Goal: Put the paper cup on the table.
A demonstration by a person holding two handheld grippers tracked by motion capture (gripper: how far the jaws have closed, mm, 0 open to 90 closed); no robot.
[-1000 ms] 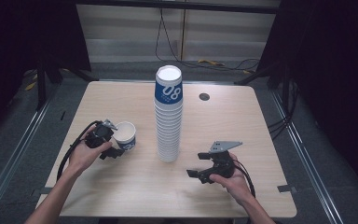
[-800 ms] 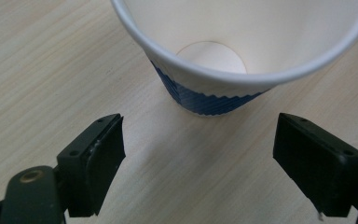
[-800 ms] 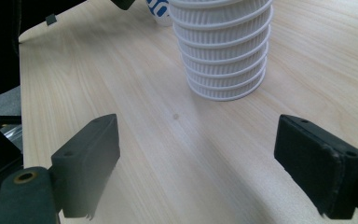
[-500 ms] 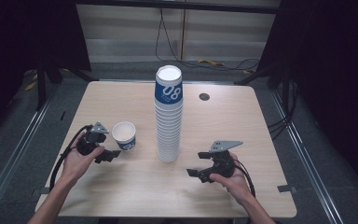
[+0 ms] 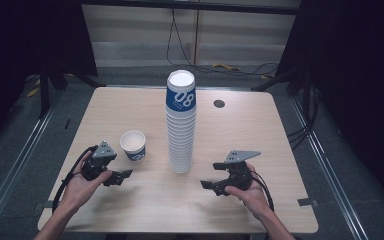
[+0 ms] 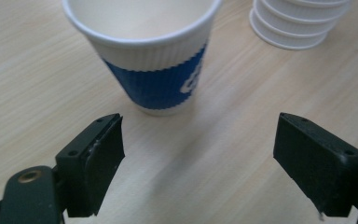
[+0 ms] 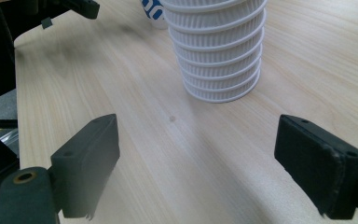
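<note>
One loose cup (image 5: 133, 145) standing upright on the counter (image 5: 260, 130), both tongs wide open.

It's a white paper cup with a blue band, just left of the tall cup stack (image 5: 181, 122) and apart from it. Left tongs (image 5: 121, 176) sit near the cup on the person's side, jaws spread, gripping nothing, cup just beyond the tips. Right tongs (image 5: 209, 185) rest on the other side of the stack, aimed at its base, also spread and empty.

Cup stack (image 5: 180, 125) reads, seemingly, "08".
</note>
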